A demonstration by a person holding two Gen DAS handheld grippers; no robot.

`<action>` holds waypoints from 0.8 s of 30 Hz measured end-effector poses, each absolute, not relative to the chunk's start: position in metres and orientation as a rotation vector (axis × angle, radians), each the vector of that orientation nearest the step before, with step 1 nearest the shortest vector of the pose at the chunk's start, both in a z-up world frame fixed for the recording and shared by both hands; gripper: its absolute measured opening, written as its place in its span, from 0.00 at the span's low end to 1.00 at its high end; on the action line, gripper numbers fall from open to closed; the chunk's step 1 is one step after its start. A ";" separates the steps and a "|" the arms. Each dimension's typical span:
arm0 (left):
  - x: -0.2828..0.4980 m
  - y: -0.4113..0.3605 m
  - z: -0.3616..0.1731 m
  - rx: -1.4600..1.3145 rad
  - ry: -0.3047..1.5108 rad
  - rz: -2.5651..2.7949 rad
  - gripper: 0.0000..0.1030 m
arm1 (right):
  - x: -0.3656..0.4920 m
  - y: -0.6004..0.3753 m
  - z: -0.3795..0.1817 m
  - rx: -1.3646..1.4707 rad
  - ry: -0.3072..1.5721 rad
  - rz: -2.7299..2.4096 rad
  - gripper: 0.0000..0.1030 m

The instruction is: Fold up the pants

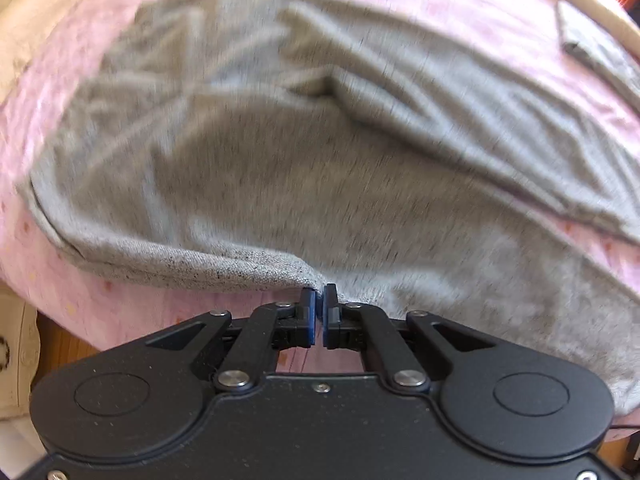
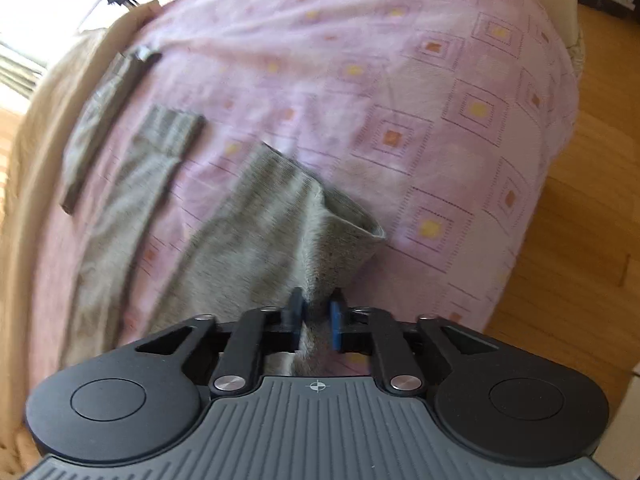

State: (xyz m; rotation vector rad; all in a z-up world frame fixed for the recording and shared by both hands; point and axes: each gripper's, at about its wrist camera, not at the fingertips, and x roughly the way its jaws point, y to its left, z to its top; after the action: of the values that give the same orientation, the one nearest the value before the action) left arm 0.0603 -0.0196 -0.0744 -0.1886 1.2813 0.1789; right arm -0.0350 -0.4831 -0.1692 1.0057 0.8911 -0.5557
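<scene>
Grey pants (image 1: 304, 184) lie spread and creased on a pink patterned bed sheet (image 1: 500, 8). My left gripper (image 1: 319, 300) is shut on the near edge of the pants, with the cloth pinched between its blue pads. In the right wrist view my right gripper (image 2: 318, 304) is shut on a bunched leg of the pants (image 2: 280, 224), whose open cuff (image 2: 356, 220) lies just ahead. The other leg (image 2: 132, 184) runs away to the left toward its ribbed cuff (image 2: 172, 128).
A folded grey garment (image 2: 100, 120) lies at the sheet's (image 2: 440, 92) far left, also in the left wrist view (image 1: 592, 48). A tan blanket (image 2: 44, 120) borders the bed's left side. Wooden floor (image 2: 580, 220) lies to the right of the bed.
</scene>
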 end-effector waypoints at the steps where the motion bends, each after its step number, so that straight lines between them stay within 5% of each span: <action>1: 0.062 -0.020 -0.064 -0.188 1.255 0.174 0.04 | -0.033 -0.484 -0.160 1.023 0.861 -0.537 0.07; 10: 0.102 -0.015 0.002 -0.187 1.060 0.119 0.04 | 0.024 -0.494 -0.083 0.994 0.678 -0.356 0.07; 24: 0.207 -0.025 -0.019 -0.159 1.106 0.106 0.04 | 0.125 -0.493 -0.089 0.983 0.741 -0.421 0.07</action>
State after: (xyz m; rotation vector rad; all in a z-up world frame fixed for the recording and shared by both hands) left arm 0.2070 -0.0246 -0.0189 -0.1586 1.1059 0.1058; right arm 0.1251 -0.4927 -0.0894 0.9834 0.7406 -0.4209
